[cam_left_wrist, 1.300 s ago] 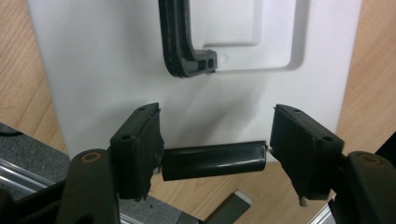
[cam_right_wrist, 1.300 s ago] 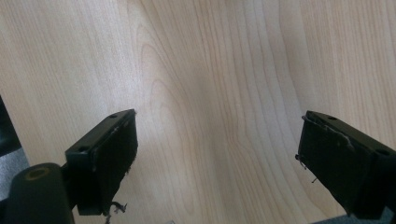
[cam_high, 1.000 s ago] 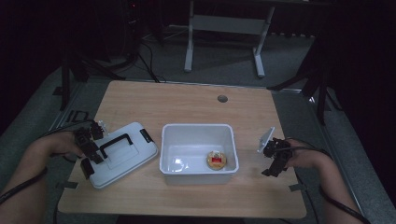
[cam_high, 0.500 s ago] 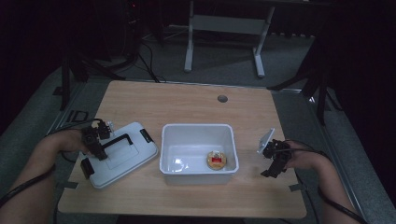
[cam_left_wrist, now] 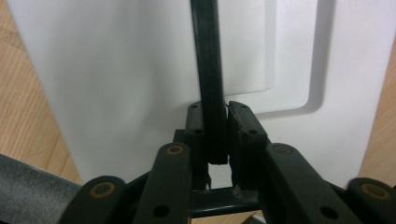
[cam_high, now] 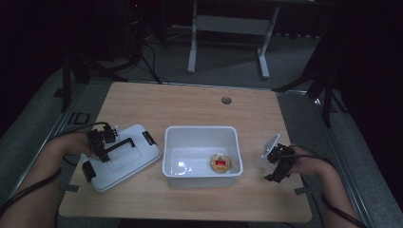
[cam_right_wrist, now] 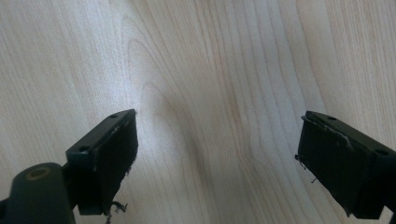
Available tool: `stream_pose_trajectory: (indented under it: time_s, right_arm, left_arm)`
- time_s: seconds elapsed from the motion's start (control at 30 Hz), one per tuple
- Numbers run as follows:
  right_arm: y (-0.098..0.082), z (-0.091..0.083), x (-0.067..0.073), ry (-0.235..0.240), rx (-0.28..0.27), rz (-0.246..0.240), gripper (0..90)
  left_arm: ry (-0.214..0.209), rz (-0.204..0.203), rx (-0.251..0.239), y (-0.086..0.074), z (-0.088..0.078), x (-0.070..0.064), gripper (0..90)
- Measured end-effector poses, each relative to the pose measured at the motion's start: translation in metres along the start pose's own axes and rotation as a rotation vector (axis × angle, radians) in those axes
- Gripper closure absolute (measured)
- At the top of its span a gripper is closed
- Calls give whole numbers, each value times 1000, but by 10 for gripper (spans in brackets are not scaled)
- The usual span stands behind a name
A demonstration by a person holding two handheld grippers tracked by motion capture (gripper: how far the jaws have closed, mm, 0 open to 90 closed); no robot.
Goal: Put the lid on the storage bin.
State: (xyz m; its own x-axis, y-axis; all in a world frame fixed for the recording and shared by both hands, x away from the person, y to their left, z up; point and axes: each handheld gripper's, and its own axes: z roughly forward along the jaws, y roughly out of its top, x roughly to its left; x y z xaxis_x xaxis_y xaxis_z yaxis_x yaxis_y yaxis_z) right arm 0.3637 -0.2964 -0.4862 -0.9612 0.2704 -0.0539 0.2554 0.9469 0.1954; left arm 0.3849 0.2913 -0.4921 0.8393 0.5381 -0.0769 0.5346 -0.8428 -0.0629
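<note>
Now left gripper (cam_left_wrist: pixel 217 135) jaws just closed on lid (cam_high: pixel 124 159) handle (cam_left_wrist: pixel 208 70); lift next, prob. Right gripper (cam_right_wrist: pixel 217 158) released, over desk (cam_right_wrist: pixel 210 70).

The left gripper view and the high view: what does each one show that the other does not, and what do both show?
The left gripper view alone shows the pads pressed on the black handle, the tongs having just been closing. The high view alone shows the white bin with a small round item inside, and the right tongs over the table. Both show the white lid and the left tongs on its handle.
</note>
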Motion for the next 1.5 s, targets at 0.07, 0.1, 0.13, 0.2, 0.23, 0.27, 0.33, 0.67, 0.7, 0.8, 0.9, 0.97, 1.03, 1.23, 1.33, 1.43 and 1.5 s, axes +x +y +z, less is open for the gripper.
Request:
stream_pose_trajectory:
  time_s: [0.07,0.1,0.13,0.2,0.23,0.27,0.33,0.67,0.7,0.8,0.9,0.97,1.03,1.23,1.33,1.43,1.5]
  right_arm:
    - [-1,2,0,-1,-13,5,119]
    - [-2,3,0,-7,-20,6,119]
    - [-3,4,0,-12,-26,14,119]
    - [-5,5,0,-14,-46,19,119]
    - [-6,6,0,-16,-50,23,119]
    - [-7,8,0,-23,-48,24,119]
    - [-8,9,0,-31,-41,27,120]
    - [-11,7,-1,-47,-89,52,132]
    - [-10,6,-1,-50,-87,49,132]
    - [-10,5,0,-49,-93,48,131]
    - [-11,4,0,-46,-105,51,130]
    - [-11,4,0,-47,-104,50,130]
    - [-11,4,0,-43,-104,51,130]
    - [-12,1,1,-49,-109,50,128]
    - [-13,1,1,-51,-114,52,128]
    - [-13,0,1,-55,-118,48,127]
    - [-12,0,2,-54,-119,45,126]
  left_arm:
    - [-3,-13,3,0,0,0,822]
    - [-6,-18,1,0,0,1,825]
    - [-13,-34,-1,0,0,1,827]
    - [-21,-44,-3,0,0,2,830]
    - [-22,-47,-6,0,0,2,831]
    - [-21,-52,-11,0,-1,3,832]
    - [-17,-56,-14,-1,-2,4,836]
    - [-33,-50,-61,-11,-20,4,837]
    - [-35,-50,-68,-13,-23,3,837]
    - [-50,-44,-71,-18,-31,1,837]
    - [-61,-32,-68,-22,-38,-1,837]
    - [-62,-25,-71,-24,-41,-2,837]
    - [-68,-23,-83,-27,-46,-3,837]
    - [-51,-22,-92,-35,-64,-7,837]
    - [-46,-21,-99,-38,-73,-9,837]
    - [-42,-12,-101,-40,-78,-11,837]
    - [-34,-9,-103,-41,-86,-14,837]
